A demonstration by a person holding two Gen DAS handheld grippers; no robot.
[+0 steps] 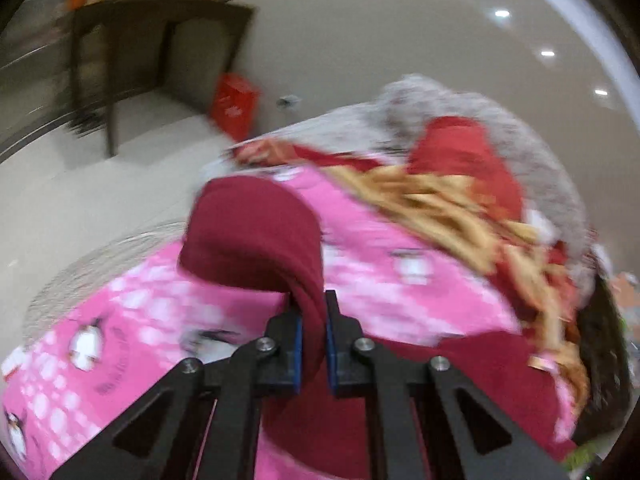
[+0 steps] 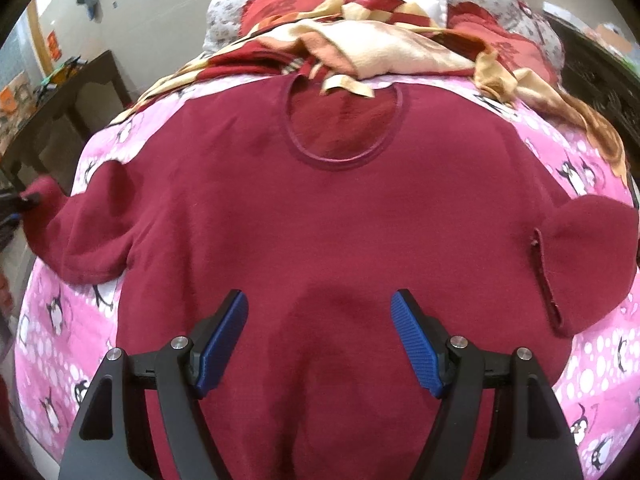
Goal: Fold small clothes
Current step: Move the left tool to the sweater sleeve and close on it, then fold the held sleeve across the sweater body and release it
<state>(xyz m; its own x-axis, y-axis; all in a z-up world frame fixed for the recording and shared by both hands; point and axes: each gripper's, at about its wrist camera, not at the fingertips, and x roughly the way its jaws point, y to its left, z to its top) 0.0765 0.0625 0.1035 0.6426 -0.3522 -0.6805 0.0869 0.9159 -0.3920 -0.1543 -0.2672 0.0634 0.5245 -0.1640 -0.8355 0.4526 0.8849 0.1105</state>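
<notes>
The left gripper (image 1: pixel 312 328) is clamped tight on a sleeve (image 1: pixel 256 236) of the maroon shirt (image 2: pixel 320 216), the fabric pinched between its 2 blue pads and arching up and away in front of them. The right gripper (image 2: pixel 320 336) hangs with its jaws spread wide, nothing between them, poised over the lower middle of the shirt (whether the tips touch the cloth cannot be told). The shirt lies flat, front up, neckline away from the right gripper, on a pink penguin-print blanket (image 2: pixel 52 320). Its other sleeve (image 2: pixel 580 264) lies folded at the far right of that view. Beyond the collar sits a heap of red and cream cloth (image 2: pixel 360 44). A dark wooden table (image 1: pixel 152 52) stands on the floor past the bed
</notes>
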